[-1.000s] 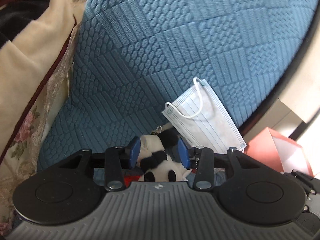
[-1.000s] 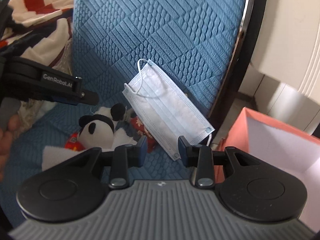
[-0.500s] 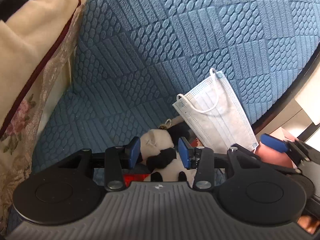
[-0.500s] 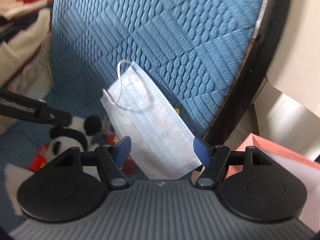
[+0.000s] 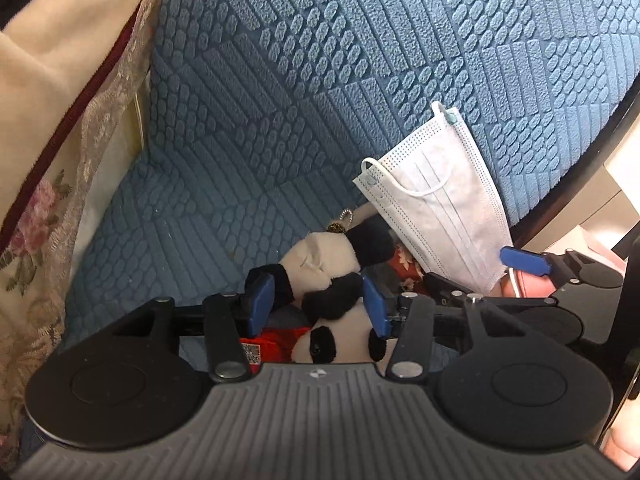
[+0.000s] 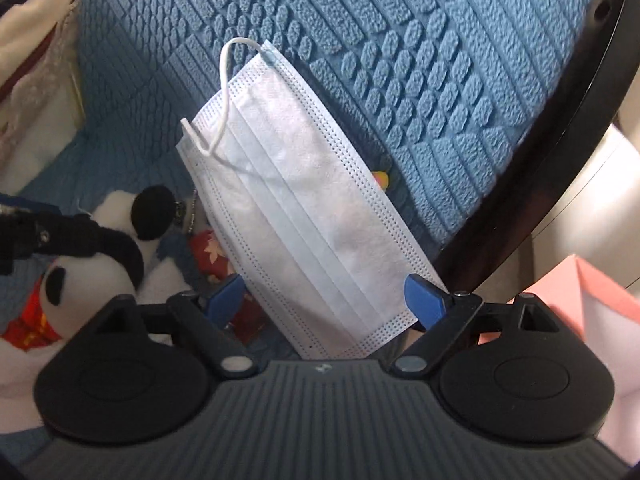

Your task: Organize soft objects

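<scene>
A black-and-white panda plush (image 5: 328,276) with a red scarf lies on the blue quilted sofa seat; it also shows in the right wrist view (image 6: 92,268). My left gripper (image 5: 318,300) has its blue pads on either side of the panda's body, closed against it. A pale blue face mask (image 6: 304,232) leans against the sofa back; it also shows in the left wrist view (image 5: 436,208). My right gripper (image 6: 324,300) is open wide, its fingers on either side of the mask's lower end.
A cream and floral cushion (image 5: 52,128) lies at the left. The sofa's dark frame edge (image 6: 540,148) runs down the right. A pink box (image 6: 600,312) stands beyond it. A red patterned item (image 6: 216,256) lies under the mask beside the panda.
My right gripper has opened wide and moved in so the mask's lower end lies between its fingers. My left gripper stays closed on the panda and has moved forward slightly.
</scene>
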`<state>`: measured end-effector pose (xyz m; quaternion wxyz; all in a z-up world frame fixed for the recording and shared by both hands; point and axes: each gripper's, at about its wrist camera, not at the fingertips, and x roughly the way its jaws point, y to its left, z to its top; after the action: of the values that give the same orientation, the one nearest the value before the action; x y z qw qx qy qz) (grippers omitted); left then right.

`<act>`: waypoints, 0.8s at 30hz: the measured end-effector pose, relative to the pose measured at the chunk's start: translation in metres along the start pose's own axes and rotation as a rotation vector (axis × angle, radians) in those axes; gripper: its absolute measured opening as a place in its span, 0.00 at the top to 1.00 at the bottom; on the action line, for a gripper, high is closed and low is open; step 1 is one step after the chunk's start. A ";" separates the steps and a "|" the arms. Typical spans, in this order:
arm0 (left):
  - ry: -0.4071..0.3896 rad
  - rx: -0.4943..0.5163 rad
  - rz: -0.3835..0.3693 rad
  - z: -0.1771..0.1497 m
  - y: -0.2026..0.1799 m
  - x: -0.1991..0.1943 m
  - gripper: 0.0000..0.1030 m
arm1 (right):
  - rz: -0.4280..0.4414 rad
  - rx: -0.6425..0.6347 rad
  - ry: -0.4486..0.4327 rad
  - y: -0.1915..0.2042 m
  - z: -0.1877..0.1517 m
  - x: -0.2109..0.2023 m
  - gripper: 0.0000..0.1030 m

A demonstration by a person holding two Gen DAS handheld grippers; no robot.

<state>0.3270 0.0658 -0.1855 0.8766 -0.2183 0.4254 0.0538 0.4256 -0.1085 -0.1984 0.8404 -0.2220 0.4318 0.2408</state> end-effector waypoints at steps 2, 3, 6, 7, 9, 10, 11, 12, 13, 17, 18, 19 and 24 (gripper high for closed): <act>0.008 -0.006 -0.008 0.000 0.001 0.001 0.45 | 0.021 0.029 0.007 -0.005 0.001 0.002 0.14; 0.008 -0.007 -0.007 0.001 0.002 0.001 0.45 | 0.027 0.044 0.011 -0.007 0.000 0.003 0.14; 0.010 -0.012 -0.005 0.001 0.003 0.002 0.45 | 0.077 0.095 0.045 -0.014 -0.001 0.007 0.16; 0.011 -0.013 -0.005 0.002 0.004 0.002 0.45 | 0.094 0.103 0.054 -0.016 -0.002 0.008 0.18; 0.011 -0.014 -0.004 0.002 0.003 0.001 0.45 | 0.124 0.115 0.066 -0.019 -0.005 0.008 0.32; 0.012 -0.014 -0.004 0.002 0.003 0.001 0.45 | 0.139 0.125 0.074 -0.020 -0.007 0.008 0.34; 0.012 -0.017 -0.004 0.002 0.003 0.000 0.45 | 0.153 0.131 0.079 -0.020 -0.007 0.007 0.40; 0.004 -0.029 -0.004 0.003 0.005 -0.002 0.45 | 0.165 0.133 0.082 -0.020 -0.008 0.006 0.46; -0.012 -0.046 -0.009 0.004 0.007 -0.006 0.45 | 0.173 0.129 0.081 -0.018 -0.009 0.007 0.49; -0.017 -0.060 -0.035 0.008 0.011 -0.011 0.45 | 0.182 0.130 0.087 -0.014 -0.007 0.005 0.80; -0.013 -0.059 -0.037 0.008 0.009 -0.011 0.45 | 0.173 0.131 0.085 -0.014 -0.007 0.004 0.86; -0.007 -0.054 -0.040 0.008 0.007 -0.011 0.45 | 0.161 0.131 0.082 -0.013 -0.004 0.002 0.88; 0.007 -0.015 -0.036 0.002 -0.001 -0.009 0.45 | 0.160 0.138 0.049 -0.016 0.003 -0.011 0.94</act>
<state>0.3233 0.0667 -0.1774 0.8743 -0.2327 0.4241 0.0407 0.4310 -0.1220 -0.1850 0.8209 -0.1342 0.4843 0.2711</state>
